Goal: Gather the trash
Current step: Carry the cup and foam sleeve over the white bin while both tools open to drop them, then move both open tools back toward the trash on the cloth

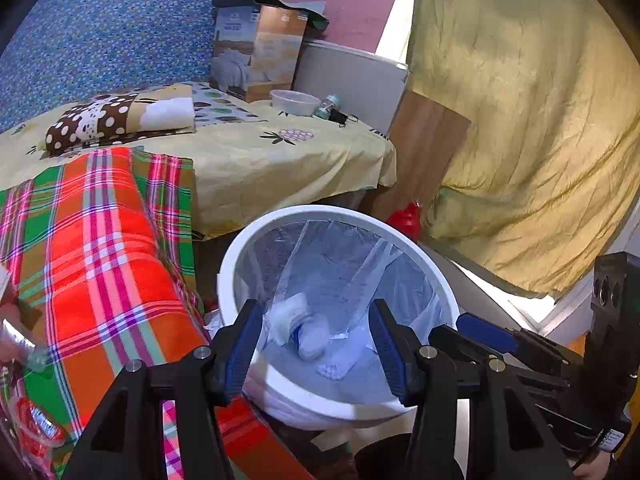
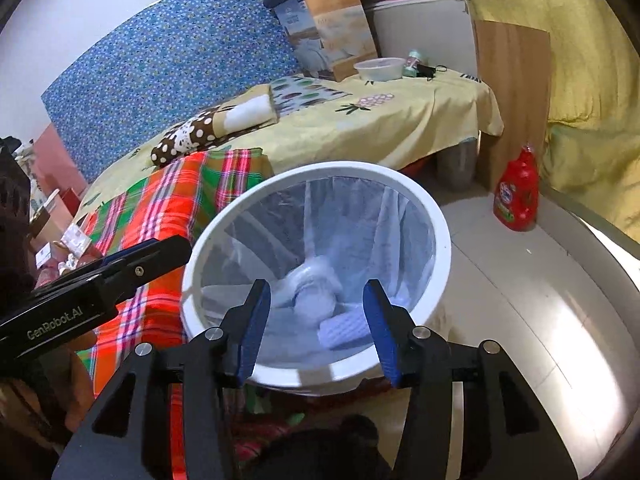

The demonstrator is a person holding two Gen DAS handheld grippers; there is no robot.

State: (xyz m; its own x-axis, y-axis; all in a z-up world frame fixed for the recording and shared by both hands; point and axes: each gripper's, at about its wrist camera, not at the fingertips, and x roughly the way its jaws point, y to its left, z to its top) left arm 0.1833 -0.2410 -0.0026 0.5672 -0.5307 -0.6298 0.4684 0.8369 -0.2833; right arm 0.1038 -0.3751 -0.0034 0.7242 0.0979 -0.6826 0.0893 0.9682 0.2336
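Observation:
A white trash bin [image 1: 240,248] with a clear liner stands on the floor beside the bed; it also shows in the right wrist view [image 2: 442,240]. White crumpled trash [image 1: 312,340] lies at its bottom, seen too in the right wrist view [image 2: 316,300]. My left gripper [image 1: 316,344] is open and empty above the bin's near rim. My right gripper [image 2: 316,320] is open and empty over the bin. The right gripper shows at the right in the left wrist view [image 1: 488,332]; the left one at the left in the right wrist view [image 2: 152,256].
A bed with a plaid blanket [image 1: 100,260] and yellow sheet [image 1: 260,160] is on the left. Wrappers [image 1: 36,428] lie on the blanket's near end. A red bottle [image 2: 516,196] stands on the floor by a wooden board [image 2: 512,100]. A plastic bowl [image 2: 380,69] and box [image 2: 332,28] sit on the far bed corner.

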